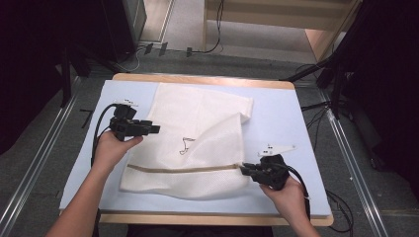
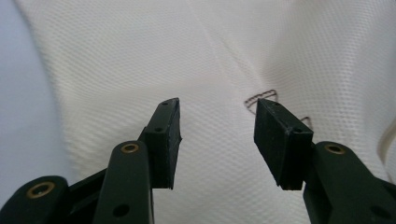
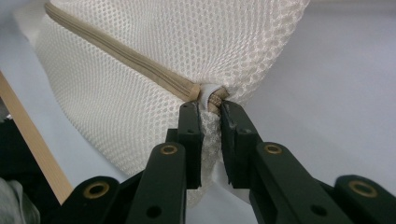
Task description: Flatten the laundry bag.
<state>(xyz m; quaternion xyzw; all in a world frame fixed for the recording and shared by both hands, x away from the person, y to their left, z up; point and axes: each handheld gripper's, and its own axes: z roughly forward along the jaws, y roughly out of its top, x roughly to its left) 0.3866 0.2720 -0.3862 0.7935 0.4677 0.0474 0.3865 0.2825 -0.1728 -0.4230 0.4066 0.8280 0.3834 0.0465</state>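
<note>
A: High view first: where does the mesh bag (image 1: 197, 143) lie?

B: Flat on the pale blue mat (image 1: 276, 123) that covers the bench (image 1: 197, 79), about mid-bench. Its tan zipper band (image 1: 183, 169) runs along the near part, and a small dark line mark (image 1: 185, 145) sits near the bag's middle.

A: And the right tool (image 1: 244, 169)?

B: It is at the right end of that band. In the right gripper view its jaws are pinched nearly together on the zipper end (image 3: 210, 95), with mesh bunched between the pads; the band stretches away up and to the left from the grip.

A: The left tool (image 1: 157, 129)?

B: It hangs over the bag's left edge, held in the left hand (image 1: 111, 148). In the left gripper view its jaws stand well apart with nothing between them, the white weave (image 2: 140, 60) below and the stitched mark (image 2: 261, 95) just past the tips.

A: Around all that?

B: Grey floor, cables and a wooden frame beyond the bench.
</note>
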